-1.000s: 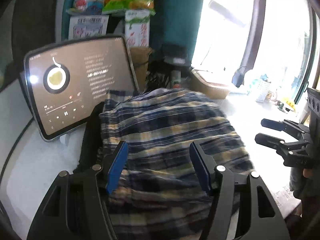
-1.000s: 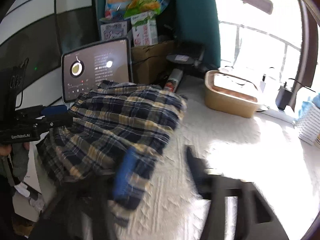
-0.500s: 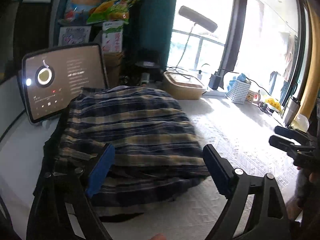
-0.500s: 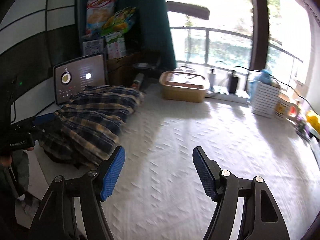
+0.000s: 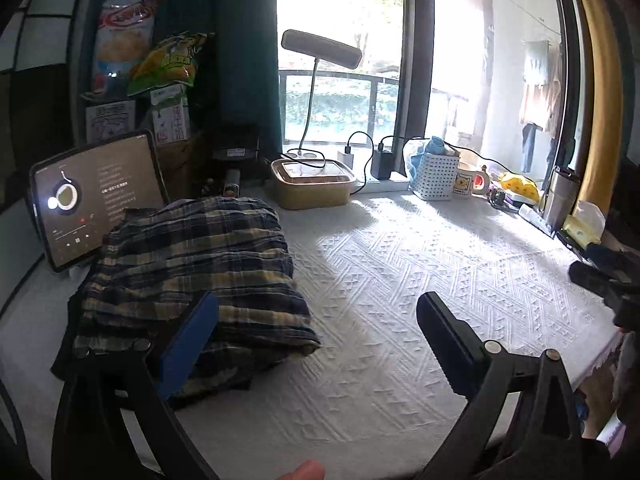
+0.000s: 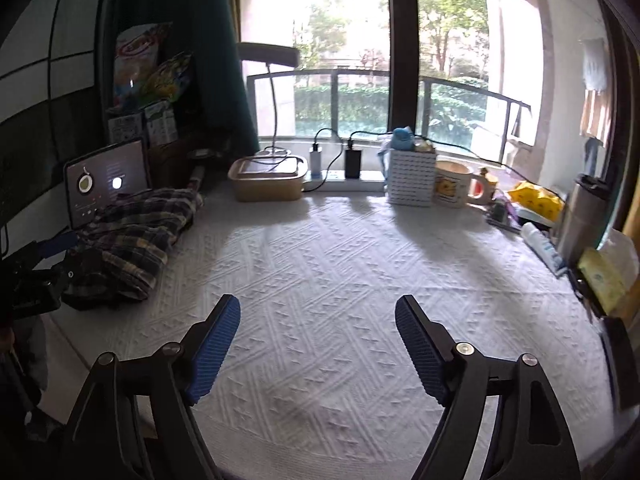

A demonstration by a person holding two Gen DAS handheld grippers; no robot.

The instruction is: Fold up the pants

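The plaid pants [image 5: 192, 272] lie folded in a thick bundle at the left end of the white textured tablecloth [image 5: 420, 280], in front of a tablet. They also show at the left in the right wrist view [image 6: 136, 236]. My left gripper [image 5: 316, 332] is open and empty, held just above and in front of the bundle's near right corner. My right gripper [image 6: 318, 336] is open and empty over bare cloth, well right of the pants. The right gripper also shows at the far right edge of the left wrist view [image 5: 604, 272].
A lit tablet [image 5: 96, 196] leans behind the pants, with snack bags and boxes above it. A lidded beige box [image 5: 312, 184], a desk lamp [image 5: 320, 48], chargers, a white basket [image 6: 412, 176], a mug [image 6: 454, 182] and a steel tumbler [image 6: 582, 216] line the back and right edges.
Both grippers have pulled back from the pants and opened wider. The right gripper has swung right, away from the bundle, which stays folded by the tablet.
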